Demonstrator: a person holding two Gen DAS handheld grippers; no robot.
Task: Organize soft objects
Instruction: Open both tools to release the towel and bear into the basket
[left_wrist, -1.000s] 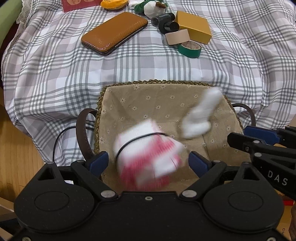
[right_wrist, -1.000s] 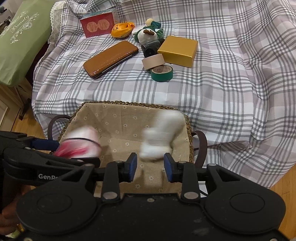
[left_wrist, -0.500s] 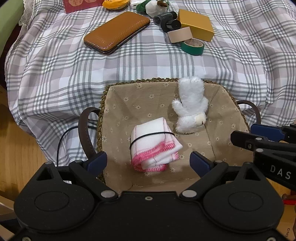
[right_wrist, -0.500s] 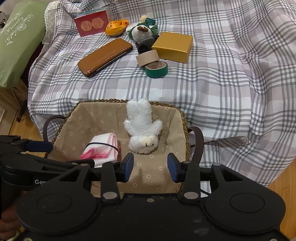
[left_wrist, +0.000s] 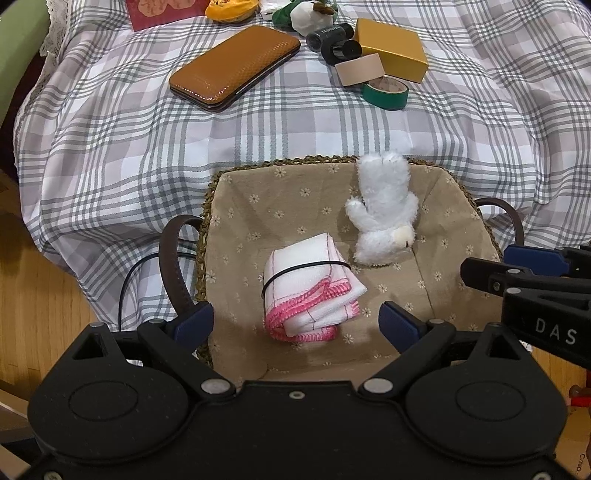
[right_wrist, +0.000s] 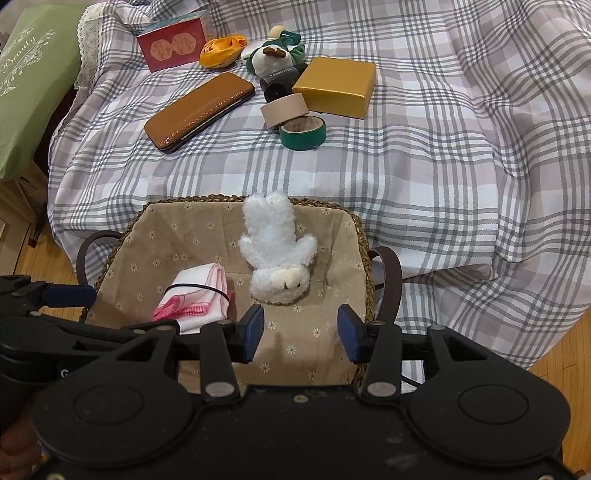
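Note:
A folded white cloth with pink edging and a black band (left_wrist: 308, 286) lies in the lined wicker basket (left_wrist: 240, 206); it also shows in the right wrist view (right_wrist: 195, 295). A white plush toy (left_wrist: 384, 214) lies head down against the basket's far wall, also seen in the right wrist view (right_wrist: 277, 247). My left gripper (left_wrist: 297, 321) is open and empty above the basket's near side. My right gripper (right_wrist: 301, 328) is open and empty above the near rim. A green and white plush (right_wrist: 275, 55) and an orange soft pouch (right_wrist: 221, 50) lie far back on the checked cloth.
On the checked cloth lie a brown case (right_wrist: 199, 110), a yellow box (right_wrist: 336, 86), a beige tape roll (right_wrist: 284, 109), a green tape roll (right_wrist: 303, 133), a black monocular (left_wrist: 334, 42) and a red card (right_wrist: 171, 44). A green cushion (right_wrist: 29, 88) is at the left. The basket has dark handles (left_wrist: 171, 266).
The cloth and the white plush dropped out of my grippers and came to rest in the basket. Both grippers have drawn back a little; the right one opened wider.

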